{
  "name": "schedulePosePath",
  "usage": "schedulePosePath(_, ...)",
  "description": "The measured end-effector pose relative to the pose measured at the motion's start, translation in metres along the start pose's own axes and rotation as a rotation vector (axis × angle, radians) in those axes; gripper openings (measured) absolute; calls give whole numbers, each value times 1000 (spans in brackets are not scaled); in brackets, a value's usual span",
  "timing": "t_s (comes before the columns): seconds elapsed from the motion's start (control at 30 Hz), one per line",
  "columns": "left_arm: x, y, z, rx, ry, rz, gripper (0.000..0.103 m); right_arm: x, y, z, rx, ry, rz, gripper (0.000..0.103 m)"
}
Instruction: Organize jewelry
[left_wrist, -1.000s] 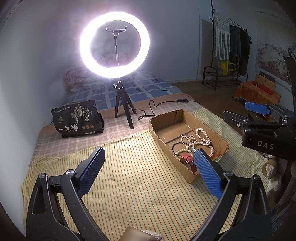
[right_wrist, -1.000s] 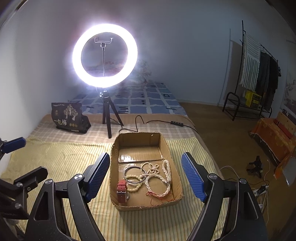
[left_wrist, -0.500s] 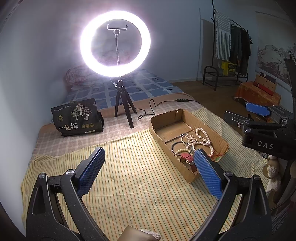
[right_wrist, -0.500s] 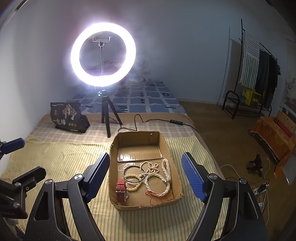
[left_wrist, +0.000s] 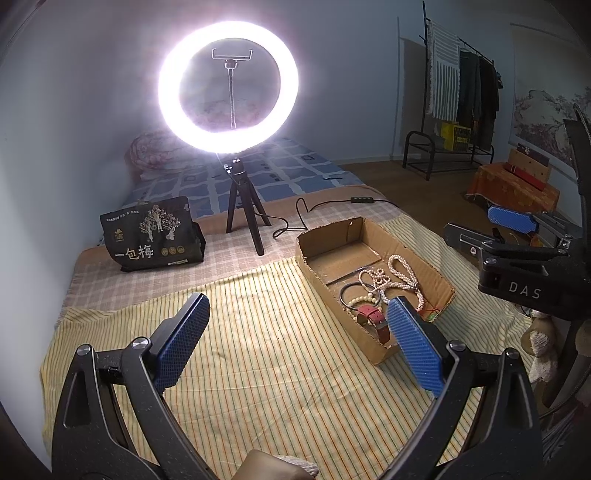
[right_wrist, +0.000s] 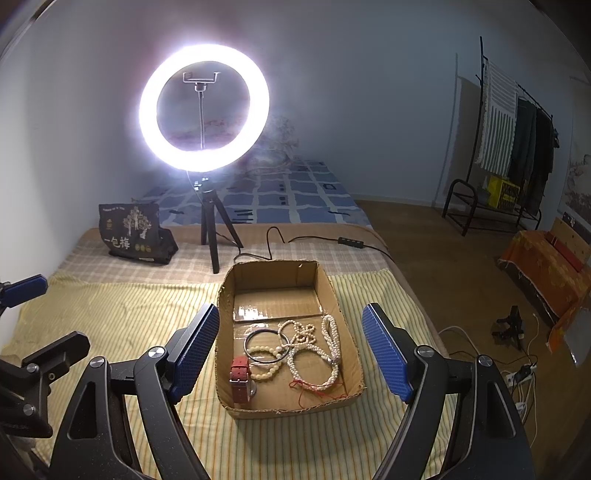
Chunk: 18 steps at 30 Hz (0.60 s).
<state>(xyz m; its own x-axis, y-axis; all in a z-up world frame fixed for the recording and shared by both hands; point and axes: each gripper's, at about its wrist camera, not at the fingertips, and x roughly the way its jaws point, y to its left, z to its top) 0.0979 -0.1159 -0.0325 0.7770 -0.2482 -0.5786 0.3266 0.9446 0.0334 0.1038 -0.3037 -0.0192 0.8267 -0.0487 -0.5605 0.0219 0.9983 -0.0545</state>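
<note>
pearl strands (right_wrist: 314, 347) tangled beside a red watch (right_wrist: 240, 376).

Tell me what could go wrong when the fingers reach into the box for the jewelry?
The pearl necklace loops over the dark bangle and the bead bracelet, so lifting one might drag the others along. The red thread could snag too. The cardboard box looks light, and the open right gripper could shove it across the striped cloth.

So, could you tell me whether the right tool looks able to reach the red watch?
Probably yes: the right tool is open, the box has no lid, and nothing covers the red watch.
</note>
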Motion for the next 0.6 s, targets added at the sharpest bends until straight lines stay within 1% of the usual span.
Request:
schedulePosePath(0.4,-2,-7,4,4,5,-12,99,-1,0,-4,-8,4,-6,80)
schedulePosePath(0.6,-4,-7,4,-29,24,-58,99,1,1,-4,-17,5,-10,80)
